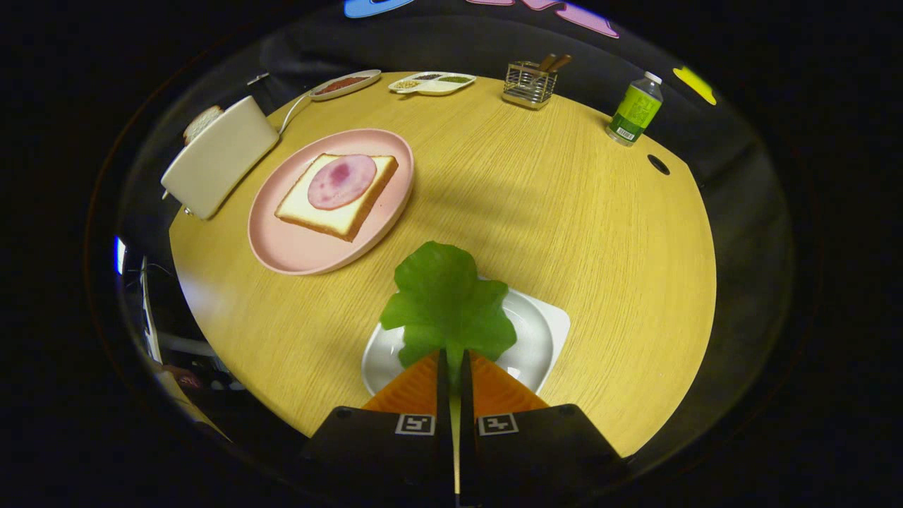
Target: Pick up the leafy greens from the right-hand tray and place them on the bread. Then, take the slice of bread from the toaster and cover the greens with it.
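The gripper [455,367] has its two orange fingers [416,391] clenched on the stem of one lettuce leaf [446,303], held over a white tray [547,331]. Beyond, the round wooden table [564,212] carries one pink plate [296,250] with one bread slice [331,212] topped by ham [342,181], one toaster [215,155] holding one slice [202,121], two condiment dishes [432,83], a wire rack [529,85], one green bottle [636,109].

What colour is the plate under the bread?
Pink: the plate, seen in the gripper view.
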The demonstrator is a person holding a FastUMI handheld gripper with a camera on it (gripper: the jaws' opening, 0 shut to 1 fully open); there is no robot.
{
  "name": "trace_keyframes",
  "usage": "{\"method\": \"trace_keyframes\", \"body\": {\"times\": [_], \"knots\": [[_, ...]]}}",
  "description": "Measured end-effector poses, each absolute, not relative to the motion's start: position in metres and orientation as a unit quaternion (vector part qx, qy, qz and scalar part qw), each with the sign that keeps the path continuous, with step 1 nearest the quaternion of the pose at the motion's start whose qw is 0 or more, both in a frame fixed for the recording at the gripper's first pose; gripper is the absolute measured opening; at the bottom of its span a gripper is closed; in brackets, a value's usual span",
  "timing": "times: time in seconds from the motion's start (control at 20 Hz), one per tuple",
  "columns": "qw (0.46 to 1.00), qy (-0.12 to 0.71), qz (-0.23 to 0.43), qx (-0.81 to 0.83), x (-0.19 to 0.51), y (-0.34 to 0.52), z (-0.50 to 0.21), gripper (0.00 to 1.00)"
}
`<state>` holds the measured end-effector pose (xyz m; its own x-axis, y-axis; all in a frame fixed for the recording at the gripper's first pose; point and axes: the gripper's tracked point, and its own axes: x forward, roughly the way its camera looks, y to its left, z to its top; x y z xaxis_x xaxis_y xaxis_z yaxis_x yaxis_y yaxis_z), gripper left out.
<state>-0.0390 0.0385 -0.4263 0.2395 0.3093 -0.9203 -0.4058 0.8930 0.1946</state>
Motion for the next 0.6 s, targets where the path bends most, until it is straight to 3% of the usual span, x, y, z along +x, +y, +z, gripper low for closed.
{"method": "trace_keyframes", "body": {"times": [0.6], "knots": [[0.807,0.512,0.294,-0.028,0.004,0.132,-0.316,0.08]]}}
